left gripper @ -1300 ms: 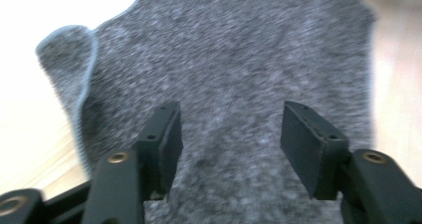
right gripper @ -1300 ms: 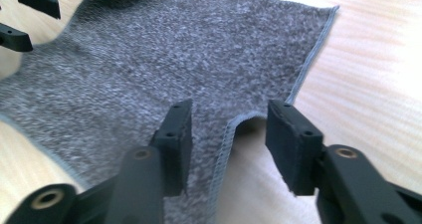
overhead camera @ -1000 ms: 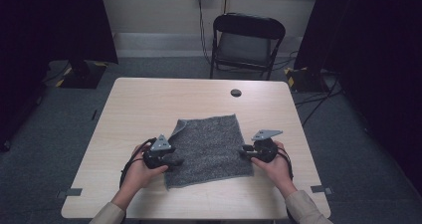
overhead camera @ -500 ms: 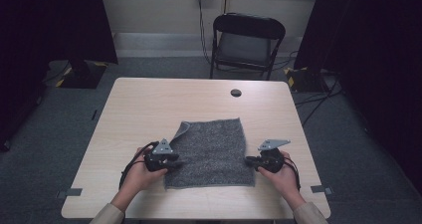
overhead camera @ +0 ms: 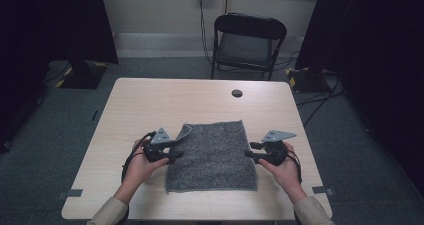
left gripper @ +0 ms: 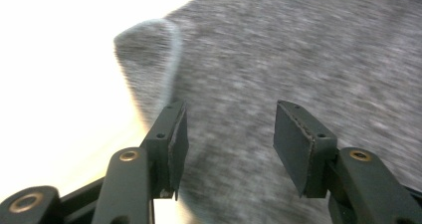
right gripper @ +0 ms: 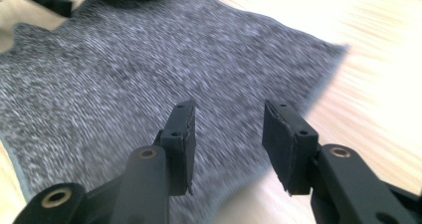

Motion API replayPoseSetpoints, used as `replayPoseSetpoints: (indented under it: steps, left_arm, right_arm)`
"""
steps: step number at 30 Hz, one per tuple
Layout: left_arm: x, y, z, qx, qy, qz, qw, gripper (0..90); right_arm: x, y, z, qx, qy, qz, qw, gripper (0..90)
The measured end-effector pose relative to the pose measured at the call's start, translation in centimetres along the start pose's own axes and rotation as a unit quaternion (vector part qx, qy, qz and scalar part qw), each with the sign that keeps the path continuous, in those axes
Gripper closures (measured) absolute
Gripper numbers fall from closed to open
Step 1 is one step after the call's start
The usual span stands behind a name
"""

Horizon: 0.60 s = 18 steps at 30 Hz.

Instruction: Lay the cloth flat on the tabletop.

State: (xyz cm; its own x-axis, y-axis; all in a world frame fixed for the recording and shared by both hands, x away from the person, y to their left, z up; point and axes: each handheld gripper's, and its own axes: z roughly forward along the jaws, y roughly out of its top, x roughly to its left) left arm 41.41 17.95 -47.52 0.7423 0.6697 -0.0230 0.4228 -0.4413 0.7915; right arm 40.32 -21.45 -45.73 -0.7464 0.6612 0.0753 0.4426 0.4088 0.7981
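Cloth (overhead camera: 212,155) lies flat on table (overhead camera: 150,100), long axis running away from the person, between both grippers. Left gripper (overhead camera: 176,151) and right gripper (overhead camera: 249,151) flank its side edges, jaws just opened, gripping nothing.

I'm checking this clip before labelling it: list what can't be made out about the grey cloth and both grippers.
- Underside of the grey cloth: hidden by the cloth itself, high view.
- Weave and hem of its folded-over far left corner: blurred, left gripper view.
- Left gripper jaw gap: too small in the high view.
- Cloth edge under the right gripper: blurred, and covered by the jaws, right gripper view.
- Small dark round spot on the table: too small to identify.
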Motion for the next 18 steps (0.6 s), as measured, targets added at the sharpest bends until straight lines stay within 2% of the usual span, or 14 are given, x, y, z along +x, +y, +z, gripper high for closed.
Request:
replayPoseSetpoints:
  steps: [3,4,5,6,8,9,10,12,13,16,18]
  left_arm:
    - [0.7,0.1,0.4,0.007,0.008,-0.002,0.9999,49.0]
    - [1.3,0.3,0.8,0.008,0.026,-0.002,0.9996,49.2]
    - [1.3,0.3,0.8,0.008,0.026,-0.002,0.9996,49.4]
    - [2.1,0.6,1.1,0.017,0.039,0.002,0.9991,49.7]
    - [2.4,0.7,1.3,0.018,0.043,0.002,0.9989,52.8]
    - [3.2,0.6,1.6,0.023,0.042,-0.013,0.9988,56.2]
    - [3.5,0.5,1.8,0.025,0.043,-0.017,0.9986,57.8]
    - [3.7,0.5,2.0,0.031,0.043,-0.018,0.9984,66.7]
    - [3.9,0.4,2.2,0.035,0.043,-0.021,0.9983,66.7]
    - [4.1,0.2,3.0,0.044,0.046,-0.01,0.9979,68.6]
    - [4.2,0.2,3.3,0.037,0.044,-0.014,0.9982,68.5]
  right_arm:
    - [0.4,0.2,0.9,0.006,0.013,-0.004,0.9999,57.3]
    - [0.9,0.2,1.7,0.013,0.023,-0.011,0.9996,57.2]
    - [1.1,0.2,2.1,0.015,0.028,-0.012,0.9994,57.3]
    - [1.3,0.1,2.4,0.019,0.03,-0.014,0.9993,57.3]
    - [1.6,-0.2,3.0,0.024,0.037,-0.018,0.9989,57.3]
    - [1.7,-0.3,3.1,0.026,0.038,-0.017,0.9988,57.3]
    - [1.8,-0.4,3.3,0.028,0.039,-0.017,0.9987,57.2]
    - [1.8,-0.4,3.4,0.03,0.041,-0.017,0.9986,57.2]
    - [1.9,-0.5,3.4,0.03,0.041,-0.019,0.9985,57.1]
    - [1.9,-0.7,3.4,0.036,0.039,-0.022,0.9983,55.8]
    - [1.8,-0.9,3.3,0.04,0.036,-0.022,0.9983,54.4]
